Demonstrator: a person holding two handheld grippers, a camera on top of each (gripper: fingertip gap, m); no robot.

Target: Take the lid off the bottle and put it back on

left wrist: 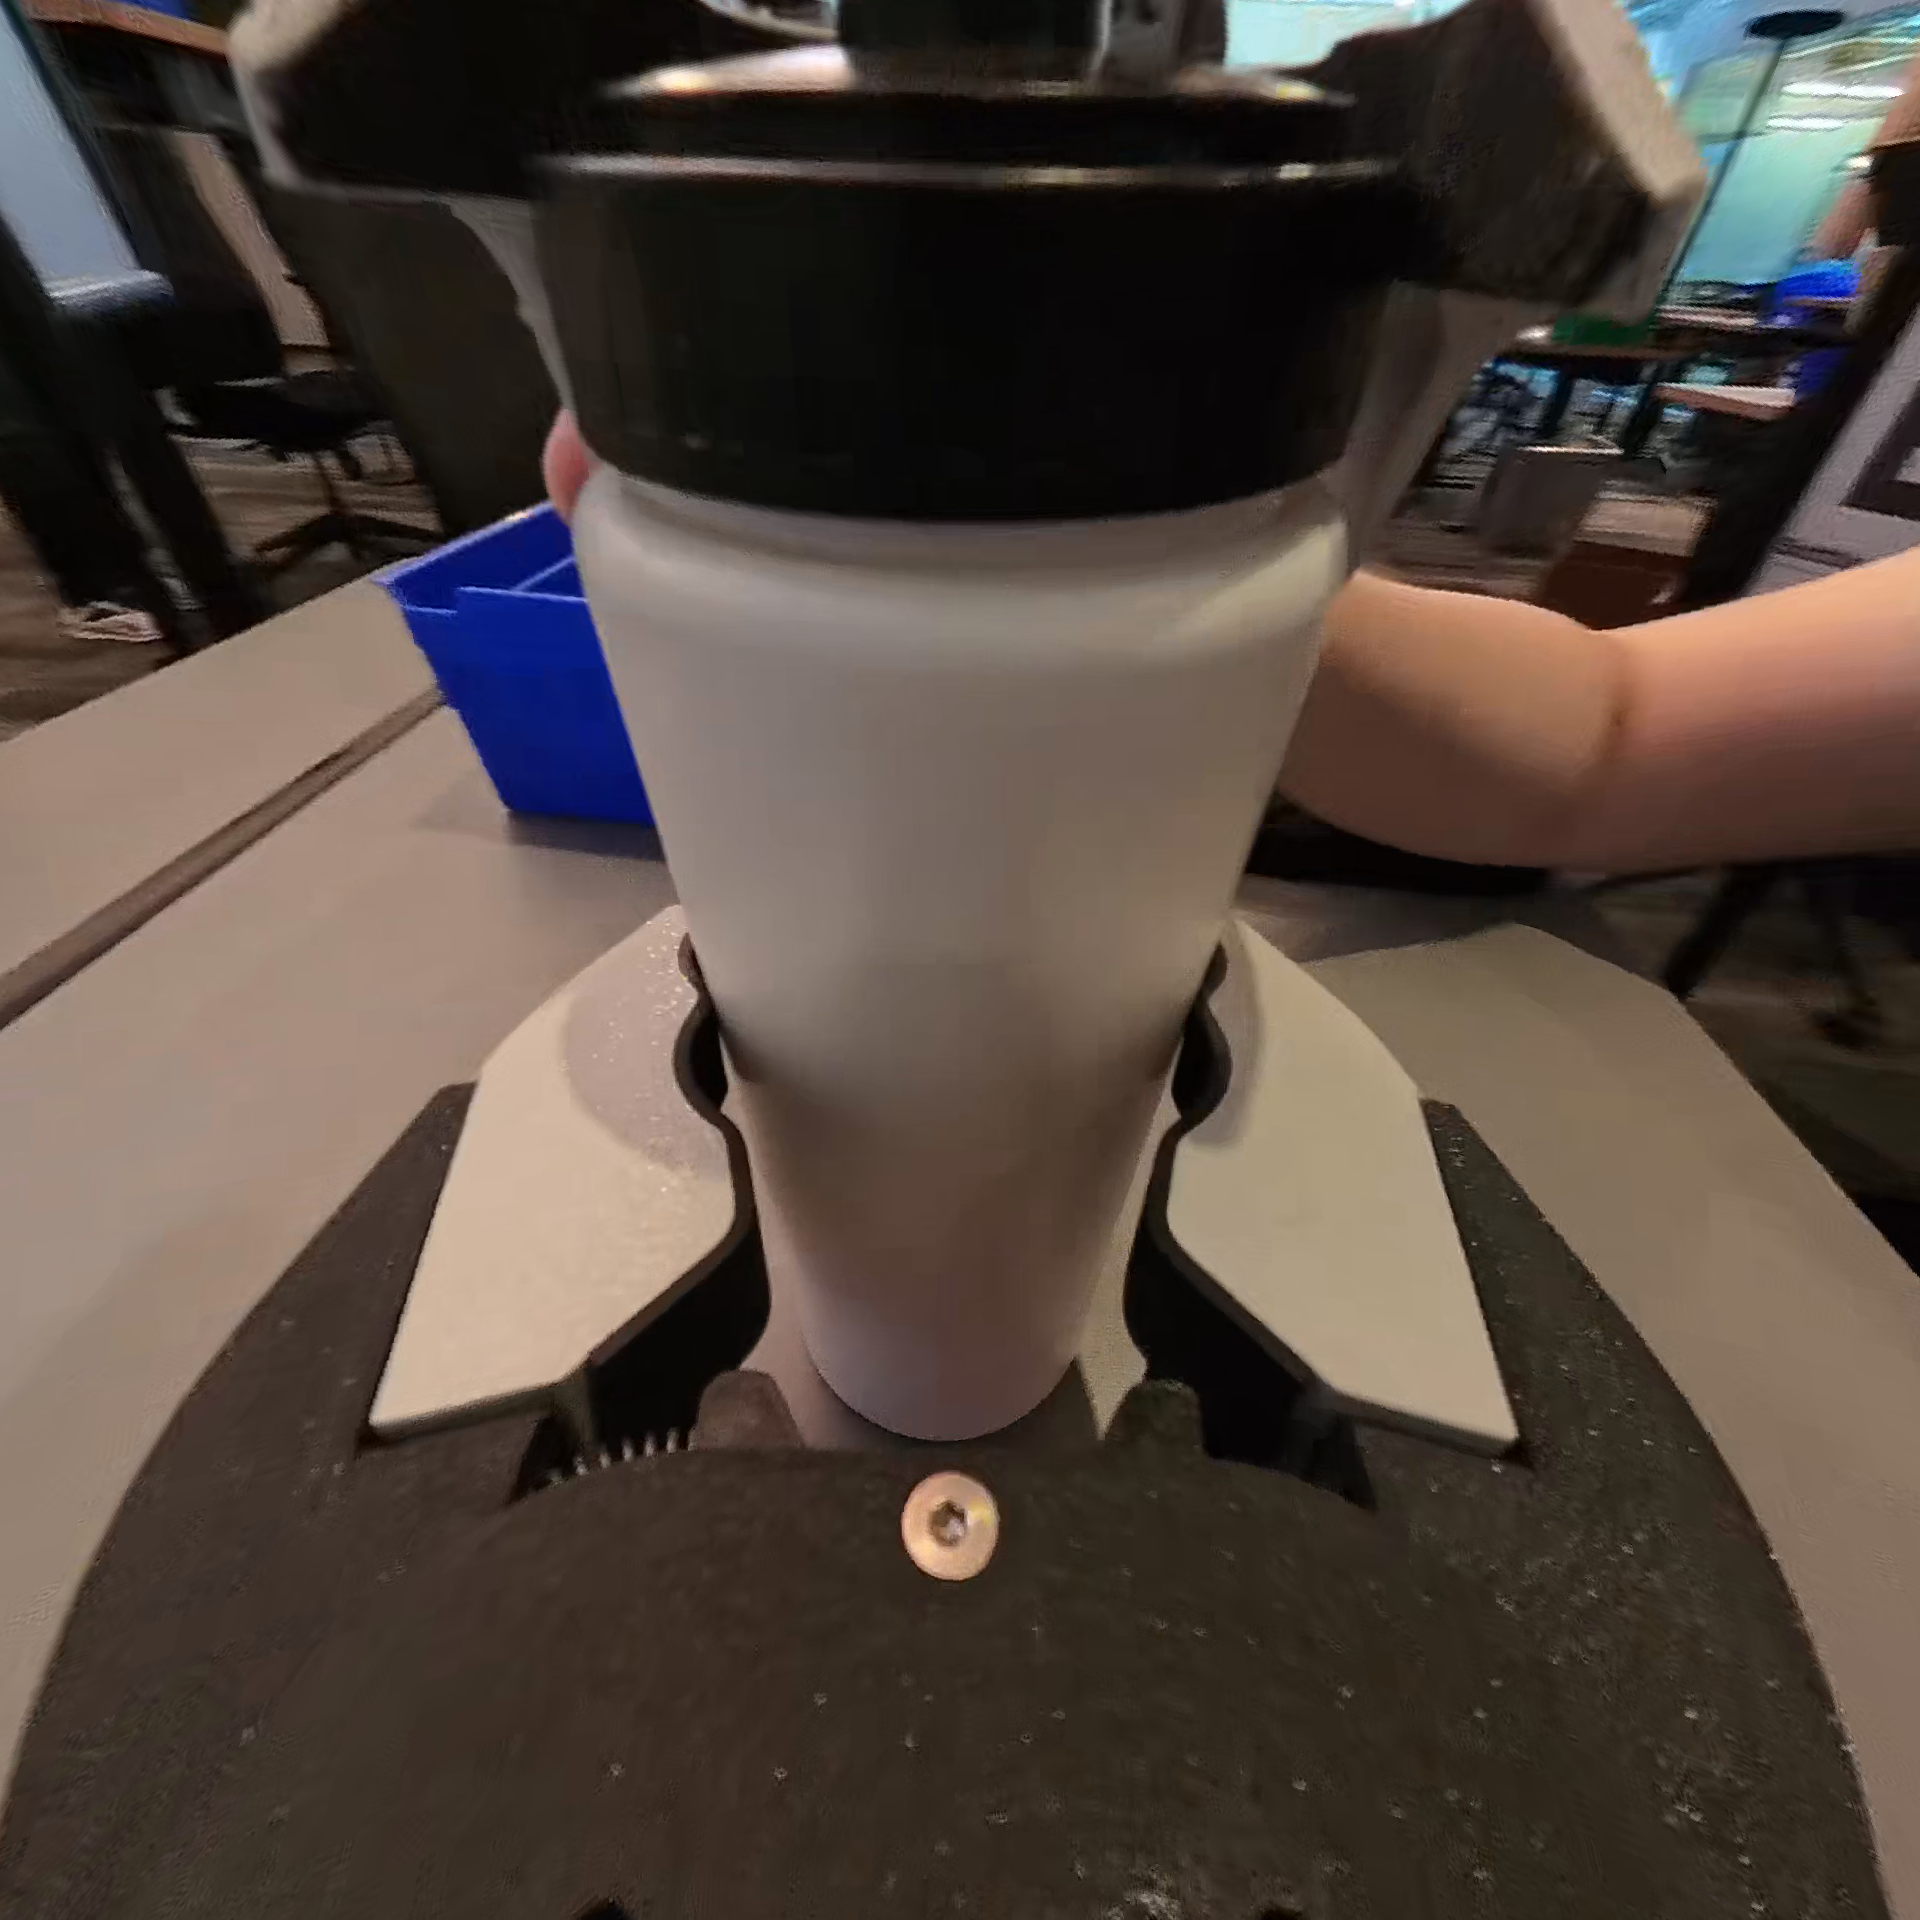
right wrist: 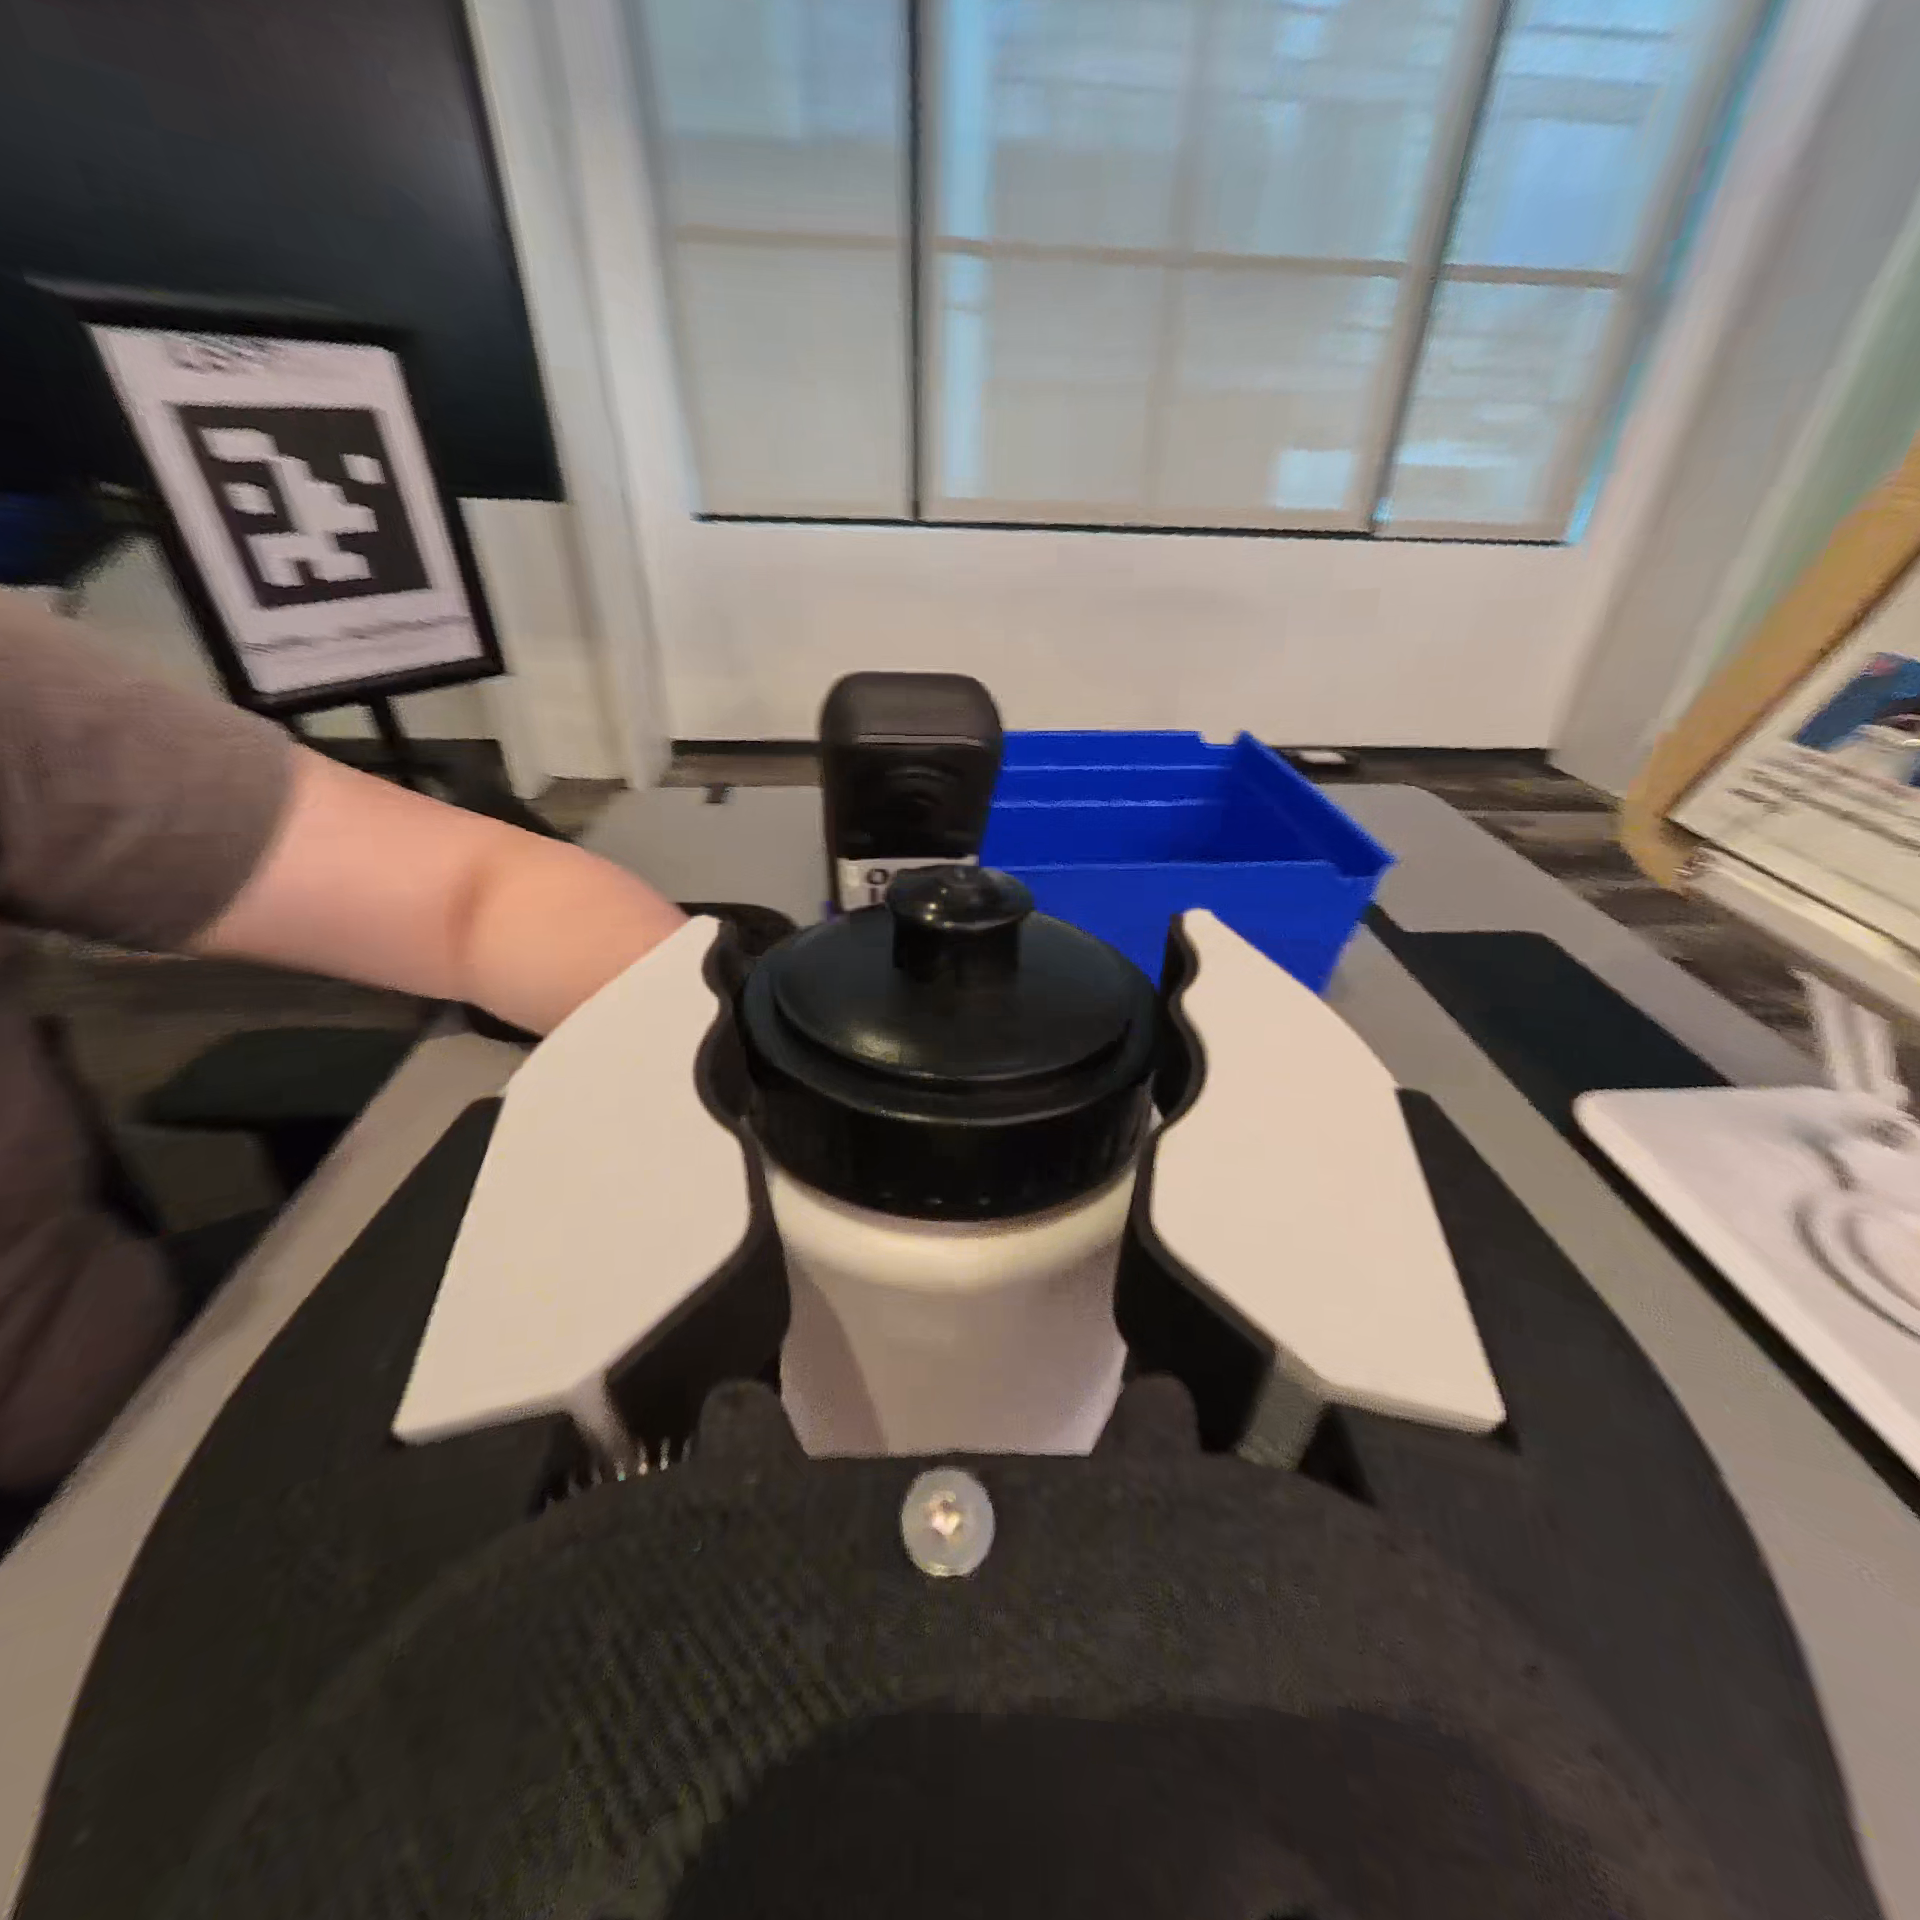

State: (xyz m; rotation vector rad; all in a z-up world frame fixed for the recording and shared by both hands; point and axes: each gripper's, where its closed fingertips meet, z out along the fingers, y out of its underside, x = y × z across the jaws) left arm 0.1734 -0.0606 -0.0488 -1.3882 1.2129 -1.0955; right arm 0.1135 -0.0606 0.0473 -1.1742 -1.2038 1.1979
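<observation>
I am looking at a white bottle [left wrist: 956, 894] with a black lid [right wrist: 948, 1049] seated on its neck, a small spout knob rising from the lid's top. My left gripper [left wrist: 954, 997] is clamping the lower body of the upright bottle above the grey table [left wrist: 260, 1039], while my right gripper [right wrist: 948, 997] is closing its white fingers [right wrist: 613, 1164] against the lid's sides. A bare forearm [right wrist: 447, 914] is reaching in from the left, near a blue bin [right wrist: 1174, 842].
</observation>
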